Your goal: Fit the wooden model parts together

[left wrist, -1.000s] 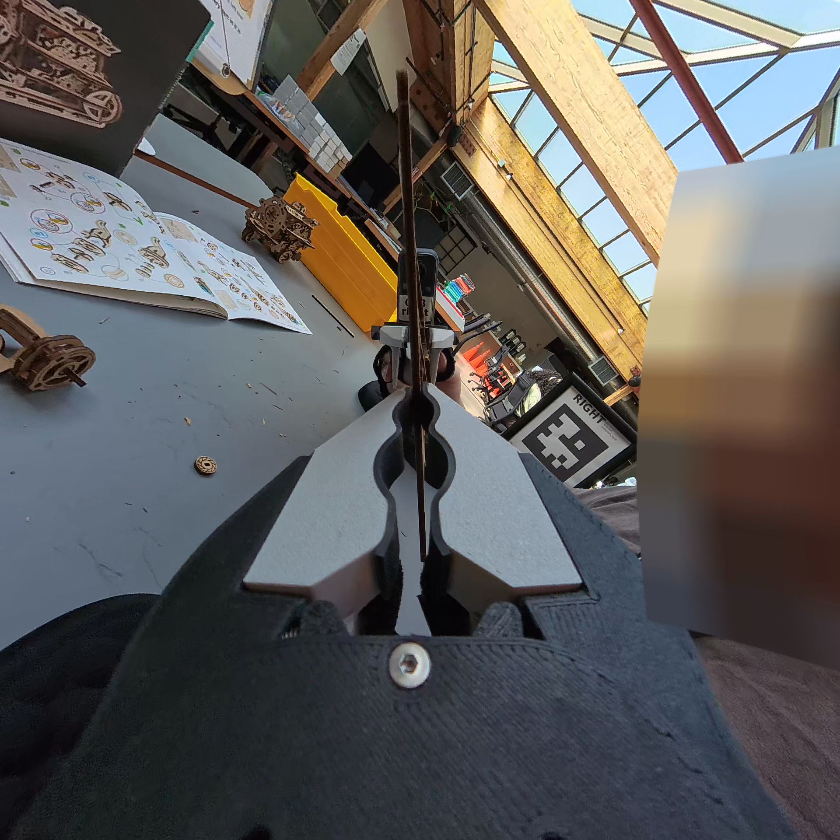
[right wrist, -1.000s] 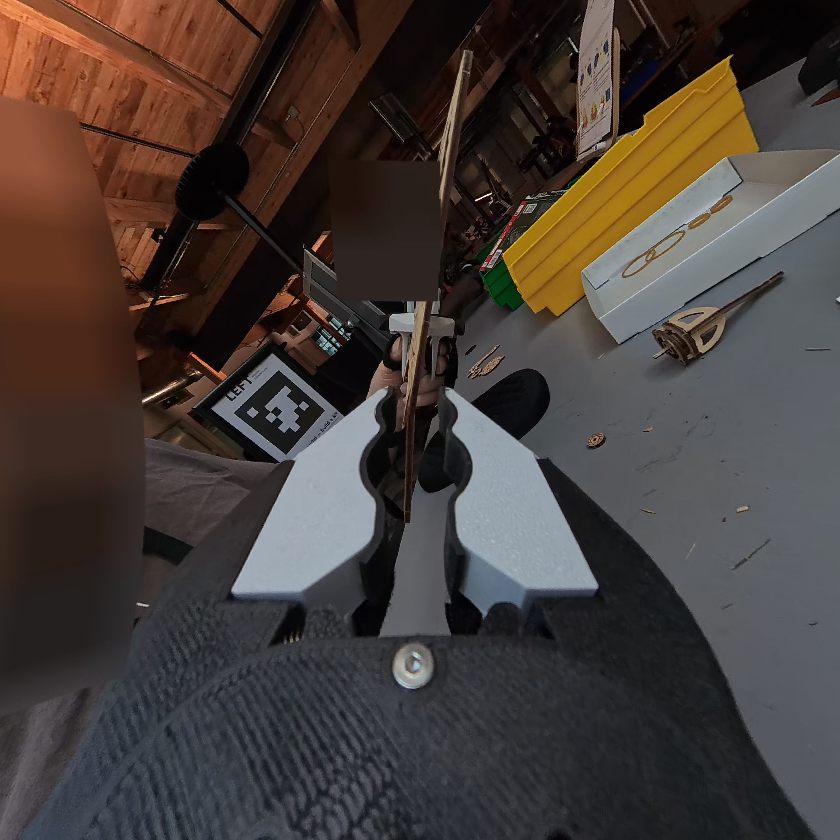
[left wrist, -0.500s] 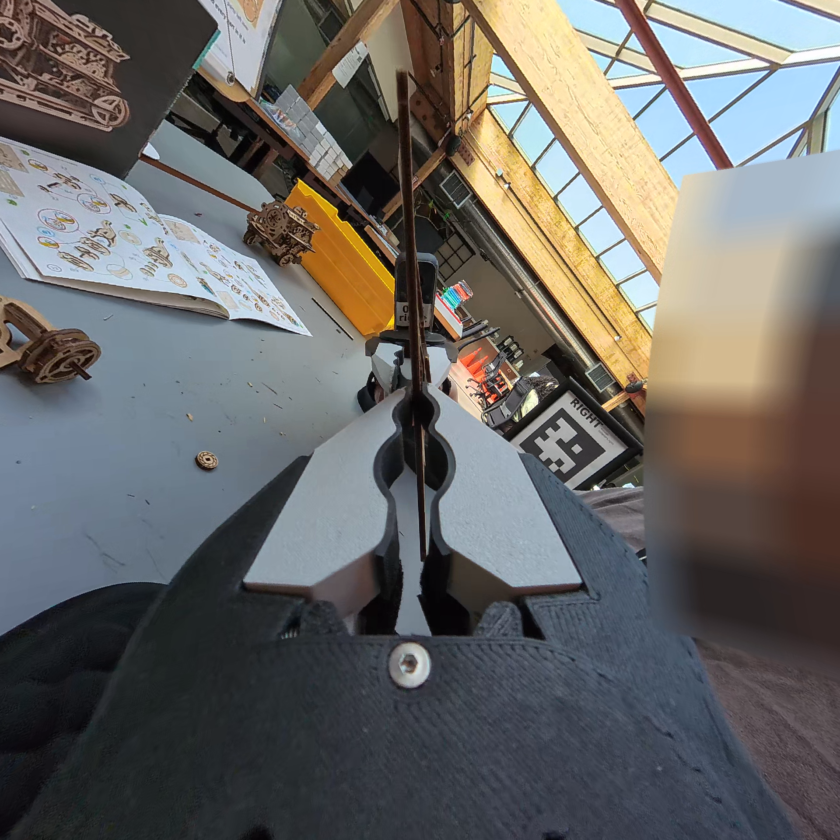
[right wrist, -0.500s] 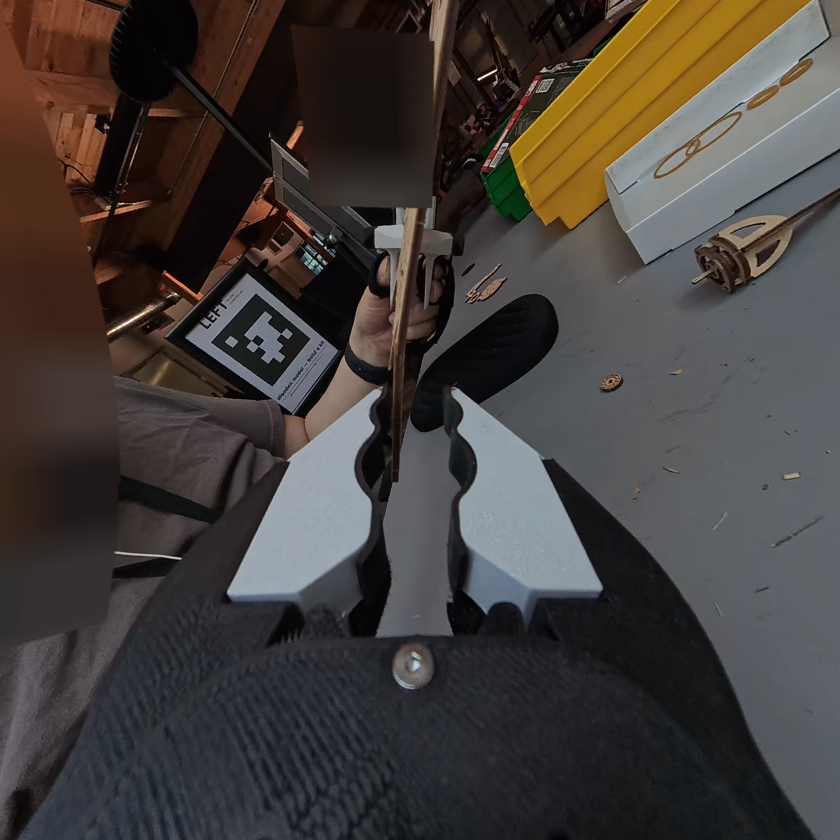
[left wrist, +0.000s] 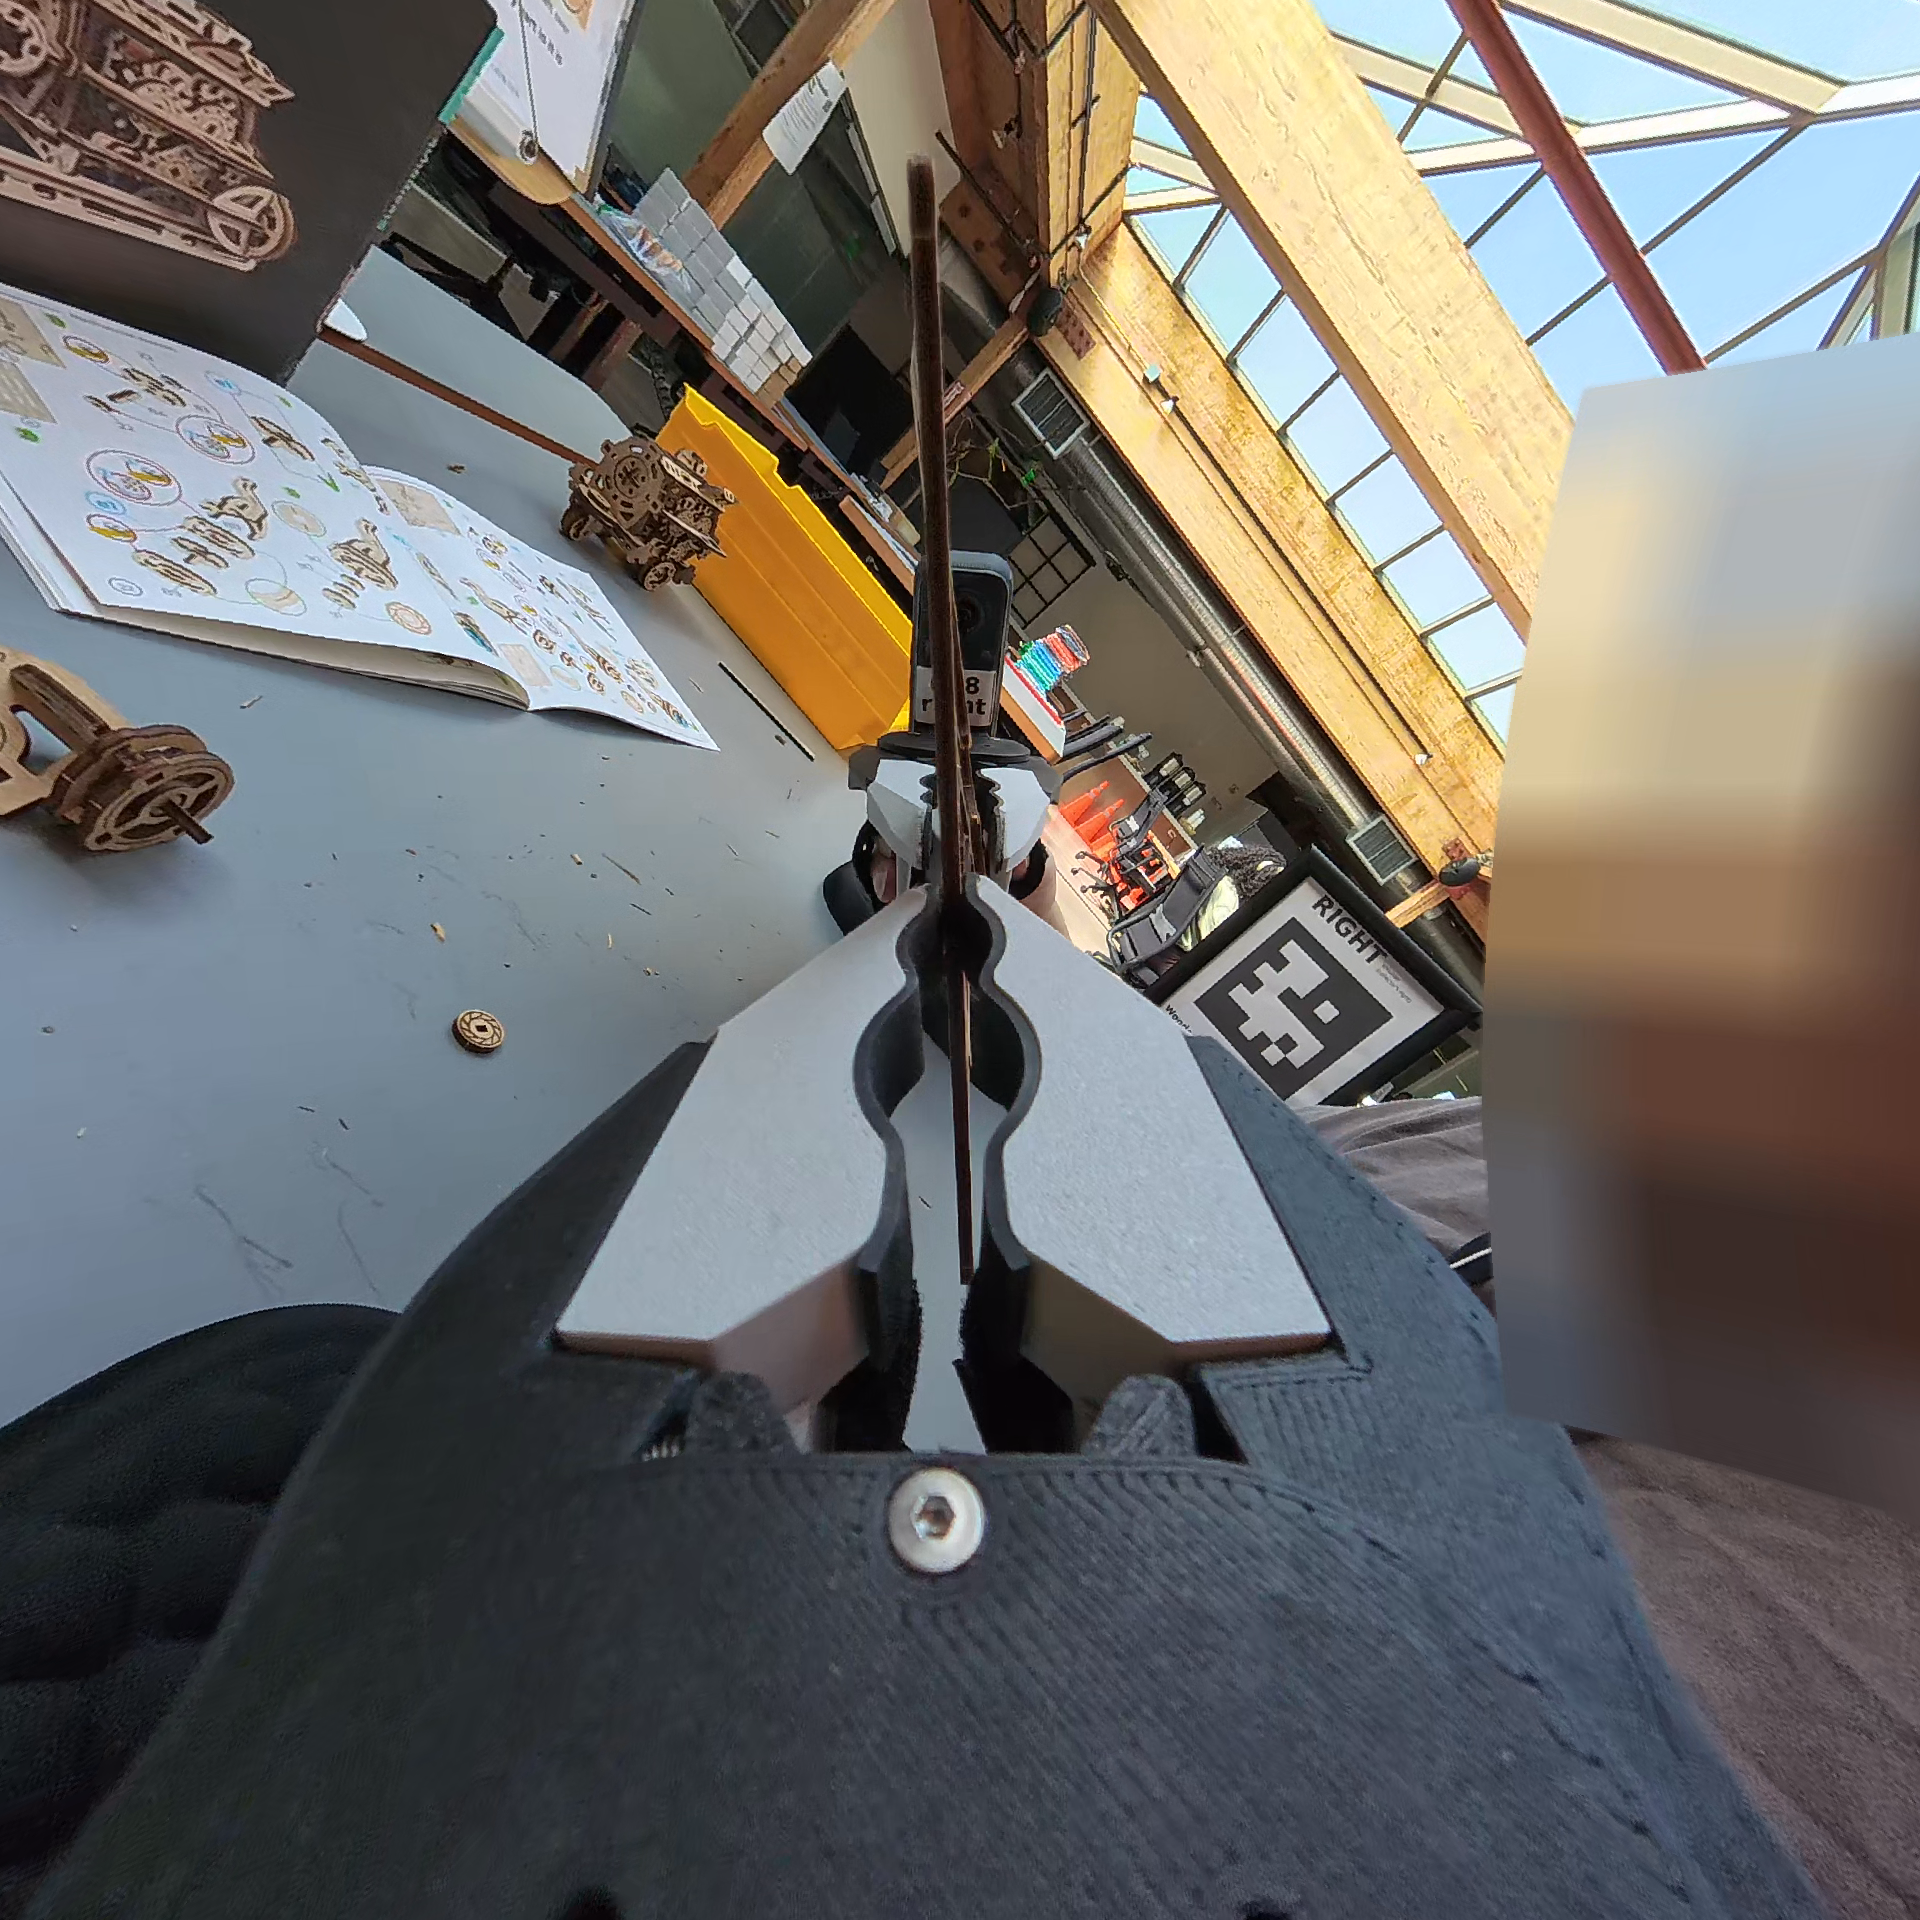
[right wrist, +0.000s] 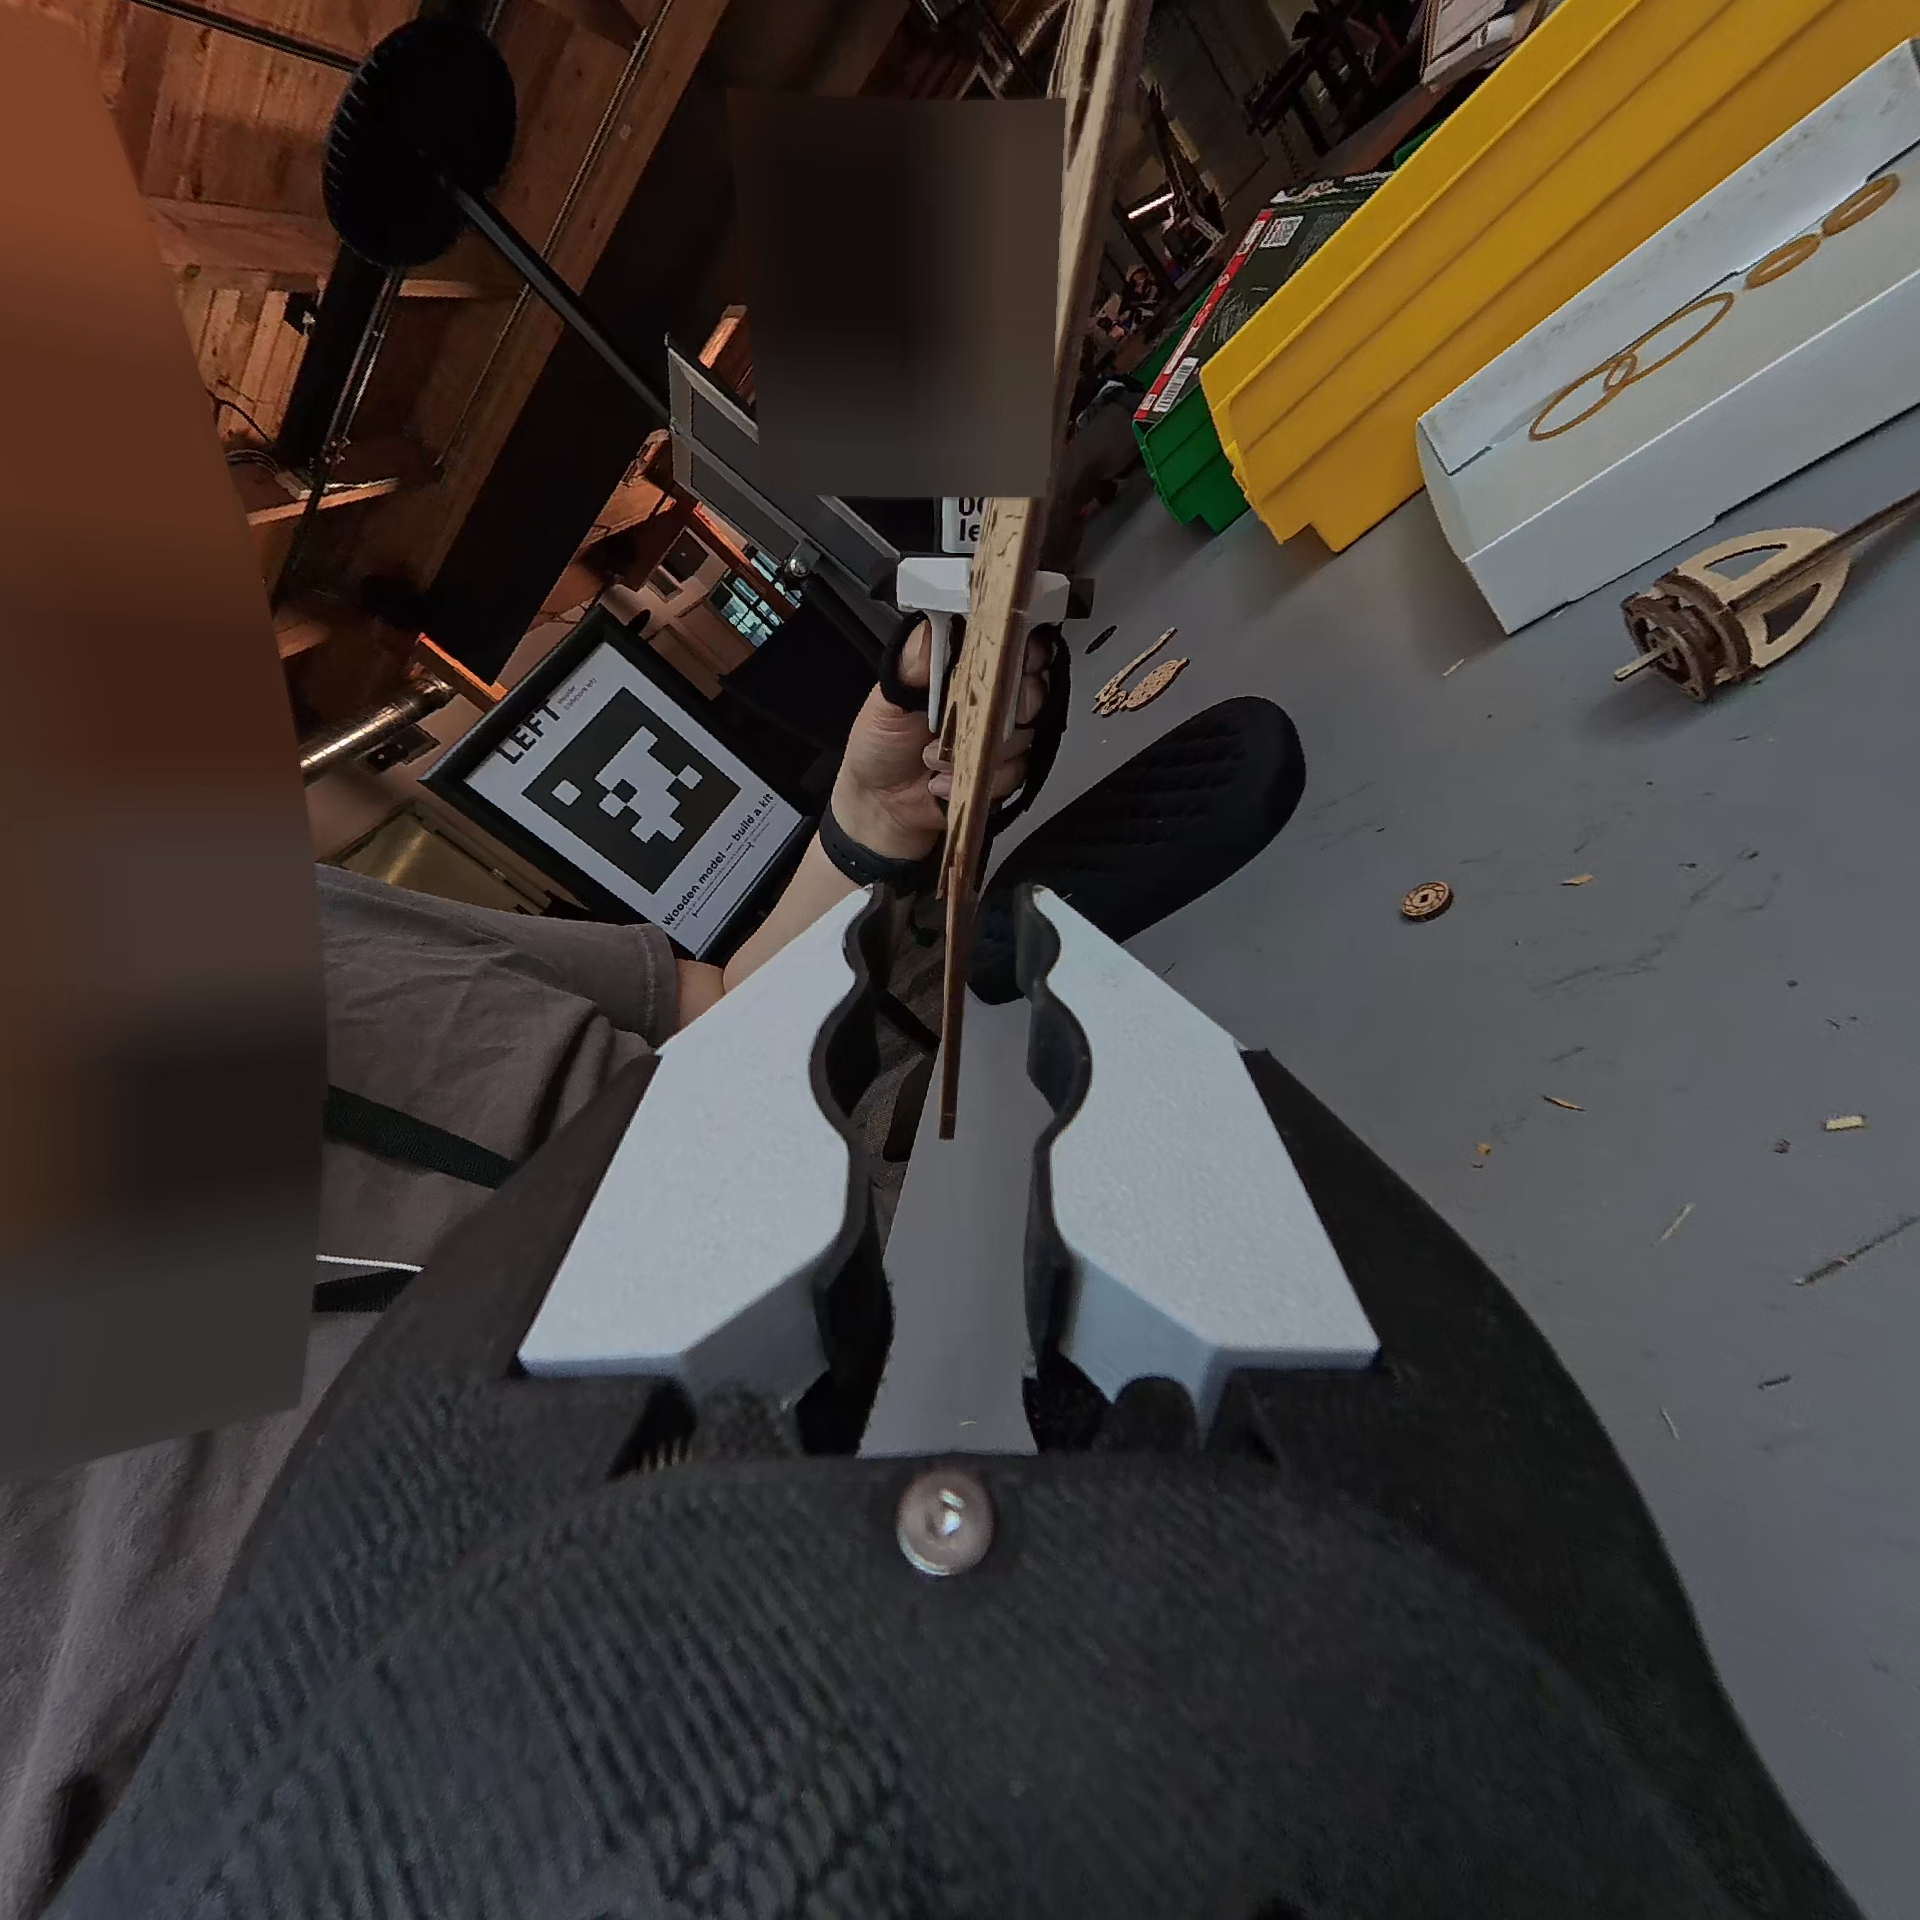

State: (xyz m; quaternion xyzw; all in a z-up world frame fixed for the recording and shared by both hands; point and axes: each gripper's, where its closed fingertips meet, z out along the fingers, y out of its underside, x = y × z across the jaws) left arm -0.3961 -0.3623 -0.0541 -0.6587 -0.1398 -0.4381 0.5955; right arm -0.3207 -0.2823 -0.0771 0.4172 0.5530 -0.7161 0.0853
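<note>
Two grippers working one thin wooden sheet (left wrist: 928,436) edge-on, held up in the air over the grey table (left wrist: 312,935). Left gripper (left wrist: 951,914) pinching tight on the near end of the sheet, tips closed against it. Right gripper (right wrist: 951,914) sitting with a clear gap between its fingers (right wrist: 1132,1049), the sheet's (right wrist: 1003,665) lower edge hanging in that gap and touching neither pad, so gripping nothing. Looking like the only real hold is on the left. Lying loose on the table: a small wooden disc (left wrist: 479,1030) near the left gripper, a geared subassembly (left wrist: 135,790) at far left, an open instruction booklet (left wrist: 260,520) beyond it, a finished little model (left wrist: 644,509) beside the yellow bins (left wrist: 790,582). Seen from the right wrist, a fan-shaped wheel piece (right wrist: 1725,613) resting in front of a white box lid (right wrist: 1662,416). Risking plenty here: closing the right fingers off-centre and twisting the sheet against the left pinch, likely cracking it or snapping out cut parts; squeezing too lightly and letting it pivot, slip down and drop onto the table.
</note>
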